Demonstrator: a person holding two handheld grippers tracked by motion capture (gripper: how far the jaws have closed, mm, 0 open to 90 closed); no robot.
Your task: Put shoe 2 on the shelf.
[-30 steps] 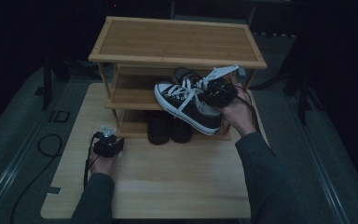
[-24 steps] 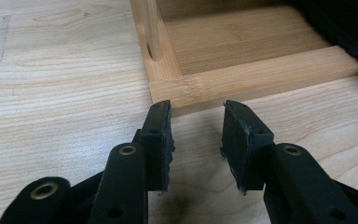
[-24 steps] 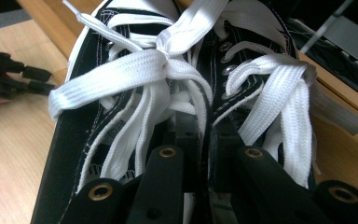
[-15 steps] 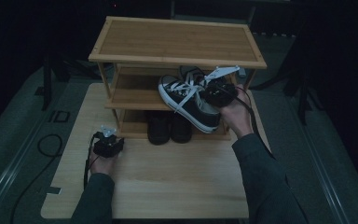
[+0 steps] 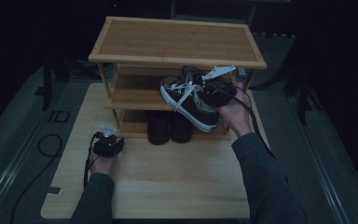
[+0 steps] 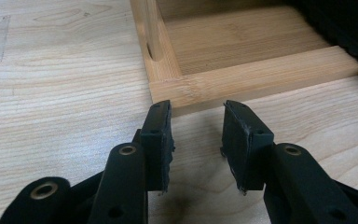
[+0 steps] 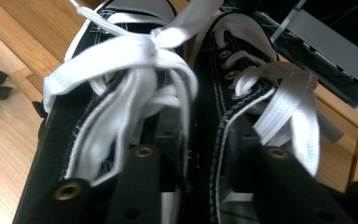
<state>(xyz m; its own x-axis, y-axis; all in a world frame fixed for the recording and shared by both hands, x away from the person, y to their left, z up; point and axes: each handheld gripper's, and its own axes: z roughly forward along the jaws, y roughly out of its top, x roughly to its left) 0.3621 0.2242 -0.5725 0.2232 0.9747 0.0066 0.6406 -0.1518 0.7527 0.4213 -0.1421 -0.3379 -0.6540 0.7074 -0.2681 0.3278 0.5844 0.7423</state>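
Observation:
A pair of black sneakers (image 5: 189,100) with white laces (image 7: 135,56) lies slanted on the middle shelf of a bamboo shoe rack (image 5: 177,39), heels sticking out over the shelf's front edge. My right gripper (image 5: 206,95) is at the heels. Its jaws have just been opening, and the two shoes' adjoining inner walls (image 7: 205,116) still stand between them, no longer pinched. My left gripper (image 5: 106,134) rests low on the table by the rack's front left leg. In the left gripper view this gripper (image 6: 198,135) is open with nothing between its pads, facing the rack's bottom rail (image 6: 242,84).
A pair of dark shoes (image 5: 170,128) stands on the rack's bottom shelf, under the sneakers. The rack stands at the back of a light wooden table (image 5: 168,186). A cable (image 5: 49,144) lies on the floor to the left.
The sneakers have slid slightly further back onto the middle shelf with the right hand. The left hand and its gripper have stayed put.

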